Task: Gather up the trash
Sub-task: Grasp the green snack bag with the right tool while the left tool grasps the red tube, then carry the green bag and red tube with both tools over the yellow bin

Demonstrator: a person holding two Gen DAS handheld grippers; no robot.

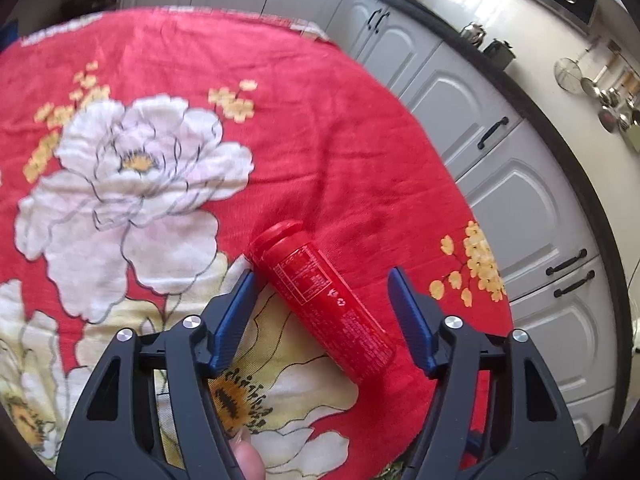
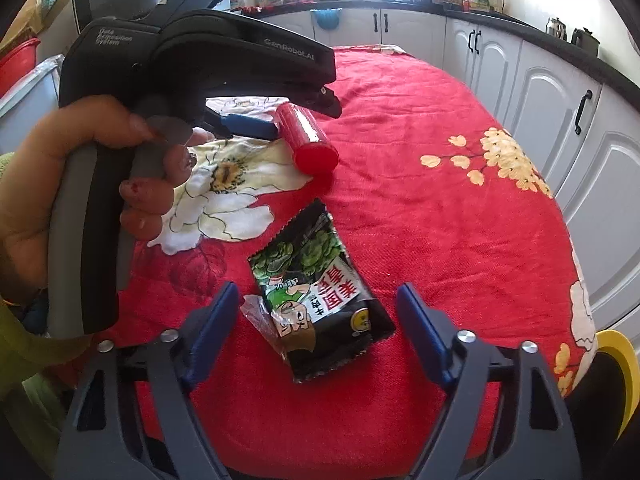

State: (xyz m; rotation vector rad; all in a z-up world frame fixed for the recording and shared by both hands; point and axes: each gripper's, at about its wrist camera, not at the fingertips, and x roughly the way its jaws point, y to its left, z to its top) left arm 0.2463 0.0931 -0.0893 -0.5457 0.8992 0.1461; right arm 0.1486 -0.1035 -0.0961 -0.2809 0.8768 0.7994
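A red plastic tube with white print lies on its side on the red floral tablecloth. My left gripper is open, its blue fingers on either side of the tube without touching it. In the right wrist view the same red tube lies farther back, under the left gripper's black body, which a hand holds. A black and green snack wrapper lies flat between the blue fingers of my open right gripper, with a small clear scrap beside it.
White kitchen cabinets with black handles run along the table's right side, with a dark counter carrying bottles and pots. A yellow-rimmed object sits past the table's right edge. A red tub stands at the far left.
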